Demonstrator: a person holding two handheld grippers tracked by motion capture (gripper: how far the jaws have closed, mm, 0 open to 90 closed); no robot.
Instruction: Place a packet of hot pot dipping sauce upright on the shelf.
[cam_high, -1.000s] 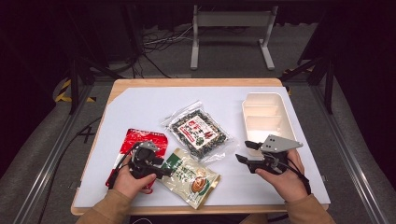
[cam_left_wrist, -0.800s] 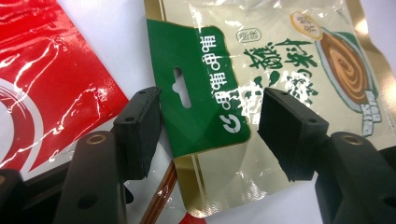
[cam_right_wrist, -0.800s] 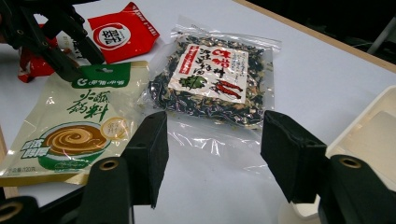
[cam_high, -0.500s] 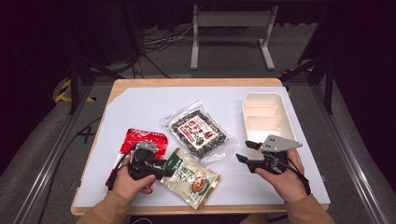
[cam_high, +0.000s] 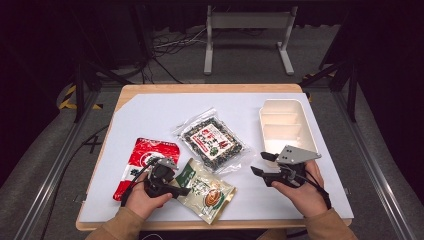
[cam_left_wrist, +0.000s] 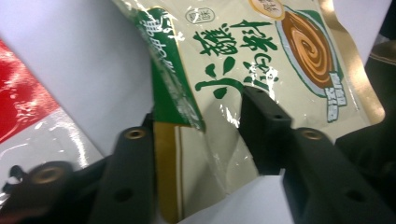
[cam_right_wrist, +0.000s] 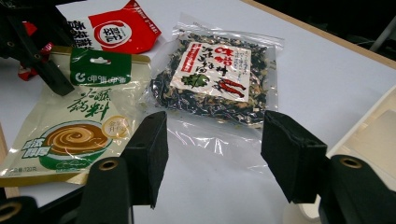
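Left claw (cam_left_wrist: 201, 140) had just been closing around the green pouch's (cam_high: 207, 187) top edge at the near tabletop (cam_high: 150, 110), pads not yet pinching. Slick film might slip out. Right claw (cam_high: 262, 163) hung open, idle.

A white-topped table (cam_high: 150, 107) bears three packets and a tray (cam_high: 285, 125).

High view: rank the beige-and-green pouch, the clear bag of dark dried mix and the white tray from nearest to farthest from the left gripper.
1. Beige-and-green pouch: its corner sits between the jaws of the left gripper.
2. Clear bag of dark dried mix: centre of the table, beyond the pouch.
3. White tray: far right side.
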